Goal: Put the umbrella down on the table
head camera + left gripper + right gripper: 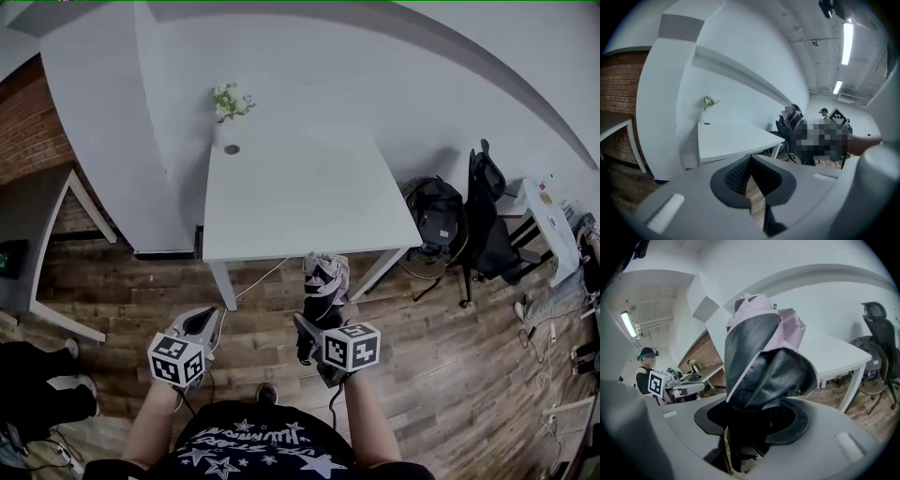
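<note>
A folded umbrella (324, 279), black with pale pink cloth, stands upright in my right gripper (315, 324), which is shut on its lower end above the wooden floor. In the right gripper view the umbrella (759, 357) fills the middle, clamped between the jaws of my right gripper (754, 420). The white table (300, 197) lies just ahead of both grippers; its near edge is close beyond the umbrella's top. My left gripper (204, 324) hangs to the left of the umbrella, shut and holding nothing. In the left gripper view the left gripper (750, 161) has its jaws meeting, with the table (726, 138) beyond.
A vase of small flowers (230, 105) stands at the table's far left corner against the white wall. A black backpack (437, 212) and an office chair (488, 217) are right of the table. Another desk (42, 220) stands to the left, by a brick wall.
</note>
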Available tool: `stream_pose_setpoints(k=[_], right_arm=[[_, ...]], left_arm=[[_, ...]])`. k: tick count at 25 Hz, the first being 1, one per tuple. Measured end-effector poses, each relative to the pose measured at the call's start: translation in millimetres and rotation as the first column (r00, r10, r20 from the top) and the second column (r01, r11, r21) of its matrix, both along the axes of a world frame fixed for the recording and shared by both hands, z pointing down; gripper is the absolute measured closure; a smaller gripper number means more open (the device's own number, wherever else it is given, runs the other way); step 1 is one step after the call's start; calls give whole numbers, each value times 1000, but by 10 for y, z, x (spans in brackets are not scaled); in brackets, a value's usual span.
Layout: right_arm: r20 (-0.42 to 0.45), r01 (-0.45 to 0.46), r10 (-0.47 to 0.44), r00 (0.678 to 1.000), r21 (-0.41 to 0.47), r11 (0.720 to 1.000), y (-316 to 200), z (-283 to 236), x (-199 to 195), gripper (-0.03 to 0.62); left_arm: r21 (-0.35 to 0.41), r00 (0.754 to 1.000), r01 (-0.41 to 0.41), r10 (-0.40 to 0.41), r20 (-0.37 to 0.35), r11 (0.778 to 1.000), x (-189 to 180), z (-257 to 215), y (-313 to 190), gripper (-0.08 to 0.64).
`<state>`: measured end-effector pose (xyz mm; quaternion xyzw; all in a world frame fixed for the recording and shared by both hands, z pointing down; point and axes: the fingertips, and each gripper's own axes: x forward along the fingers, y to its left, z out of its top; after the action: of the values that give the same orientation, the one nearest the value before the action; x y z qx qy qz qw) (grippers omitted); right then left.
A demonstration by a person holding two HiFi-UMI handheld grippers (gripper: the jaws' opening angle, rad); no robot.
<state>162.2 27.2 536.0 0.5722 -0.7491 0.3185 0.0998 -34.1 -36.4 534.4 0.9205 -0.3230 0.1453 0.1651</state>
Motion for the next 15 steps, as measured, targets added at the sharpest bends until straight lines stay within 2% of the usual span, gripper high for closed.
stream_pose_setpoints(k=[5,10,15], right_arm=[[-18,61,-61,998,-18,998,-185,90,111,359],[28,88,-87,996,-46,995,-324,196,102,359],[11,94,-93,996,-77,993,-478,280,230,359]], left_arm=[[5,997,72,-72,2,997,67,-44,-179,557],[-25,995,89,-88,43,996,-10,69,-260,557],[-37,995,86,-84,55,996,65,141,-447,557]])
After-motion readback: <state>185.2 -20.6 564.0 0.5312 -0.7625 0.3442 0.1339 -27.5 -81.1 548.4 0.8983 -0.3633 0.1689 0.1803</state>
